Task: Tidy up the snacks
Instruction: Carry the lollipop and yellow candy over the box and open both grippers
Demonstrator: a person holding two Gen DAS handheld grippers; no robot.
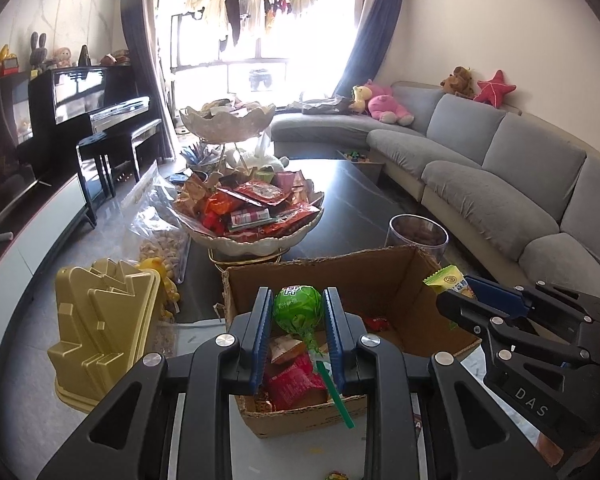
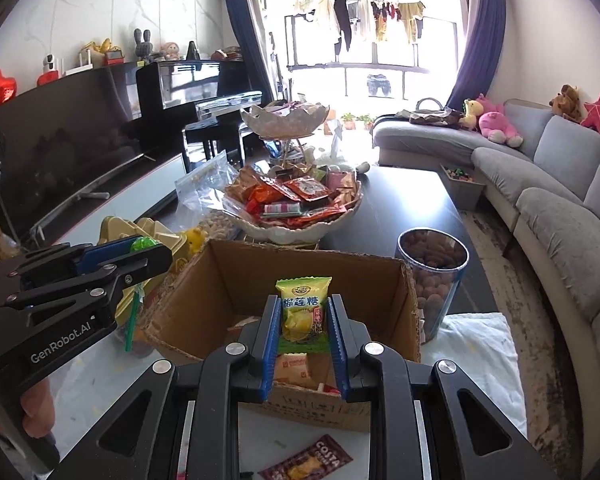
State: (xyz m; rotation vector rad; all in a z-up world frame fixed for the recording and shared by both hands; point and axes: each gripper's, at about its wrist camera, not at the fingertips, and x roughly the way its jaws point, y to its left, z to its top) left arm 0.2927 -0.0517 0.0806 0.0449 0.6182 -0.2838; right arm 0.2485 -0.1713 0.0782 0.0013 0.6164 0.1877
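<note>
Left wrist view: left gripper (image 1: 298, 312) level above cardboard box (image 1: 384, 276), lollipop (image 1: 298, 310) clamped.

The left gripper (image 1: 298, 308) points forward, its 2 blue-padded fingers closed tight on what they hold. The right gripper (image 2: 304, 312) sits level beside it, just to its right, its 2 fingers likewise clamped on their load.
</note>
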